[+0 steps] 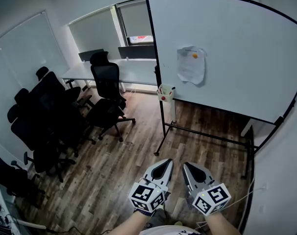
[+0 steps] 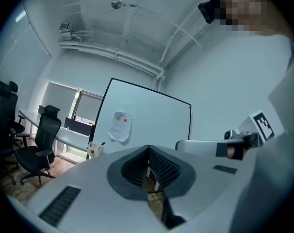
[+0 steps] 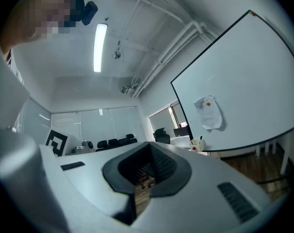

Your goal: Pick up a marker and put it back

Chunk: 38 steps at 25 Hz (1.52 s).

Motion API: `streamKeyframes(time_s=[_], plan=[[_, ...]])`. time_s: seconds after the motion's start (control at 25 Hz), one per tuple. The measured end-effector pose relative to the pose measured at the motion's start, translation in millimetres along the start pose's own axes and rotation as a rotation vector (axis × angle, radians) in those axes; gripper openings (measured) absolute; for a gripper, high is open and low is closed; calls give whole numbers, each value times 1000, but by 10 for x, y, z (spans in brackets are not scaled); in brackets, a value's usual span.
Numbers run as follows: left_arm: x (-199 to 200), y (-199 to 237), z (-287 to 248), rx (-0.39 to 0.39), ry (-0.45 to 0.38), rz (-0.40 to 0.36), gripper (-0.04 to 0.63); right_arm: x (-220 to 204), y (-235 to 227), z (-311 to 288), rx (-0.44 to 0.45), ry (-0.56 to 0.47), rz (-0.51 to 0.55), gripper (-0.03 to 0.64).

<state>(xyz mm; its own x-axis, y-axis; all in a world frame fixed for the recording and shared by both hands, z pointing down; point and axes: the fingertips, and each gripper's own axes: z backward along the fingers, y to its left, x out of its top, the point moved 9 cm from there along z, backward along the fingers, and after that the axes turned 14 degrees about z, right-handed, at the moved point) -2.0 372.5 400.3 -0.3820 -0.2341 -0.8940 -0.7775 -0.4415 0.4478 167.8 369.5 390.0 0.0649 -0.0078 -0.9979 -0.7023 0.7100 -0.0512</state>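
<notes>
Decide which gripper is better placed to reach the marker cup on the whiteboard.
Left, marginally: the left gripper lines up almost straight with the marker cup; the right gripper sits further aside. Both are shut, empty, far off.

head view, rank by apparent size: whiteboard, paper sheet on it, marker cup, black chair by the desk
1. whiteboard, largest by far
2. black chair
3. paper sheet
4. marker cup, smallest
By look only: the chair seems to stand farther back than the board.
</notes>
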Motion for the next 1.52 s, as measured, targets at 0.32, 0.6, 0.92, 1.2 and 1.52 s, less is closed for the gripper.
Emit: streamKeyframes(time_s=[0.32,0.6,0.92,1.2,1.52], plan=[[448,755,-614,-55,1,-18,11,101,-266,-986,-38,2,40,12],[764,1460,-1037,-94,15,-37,11,81,-416,-1751,-107,7,56,12],[825,1915,-1606,-96,36,-27,11,-45,-880,-2377,-119,22,46,12],[892,2336,-2389,-61,39,-38,11,-230,-1612,-3045,-104,16,15,12],[979,2692,-3334,24,38,-42,11,-324,-2522,-3783,-35,32,8,12]])
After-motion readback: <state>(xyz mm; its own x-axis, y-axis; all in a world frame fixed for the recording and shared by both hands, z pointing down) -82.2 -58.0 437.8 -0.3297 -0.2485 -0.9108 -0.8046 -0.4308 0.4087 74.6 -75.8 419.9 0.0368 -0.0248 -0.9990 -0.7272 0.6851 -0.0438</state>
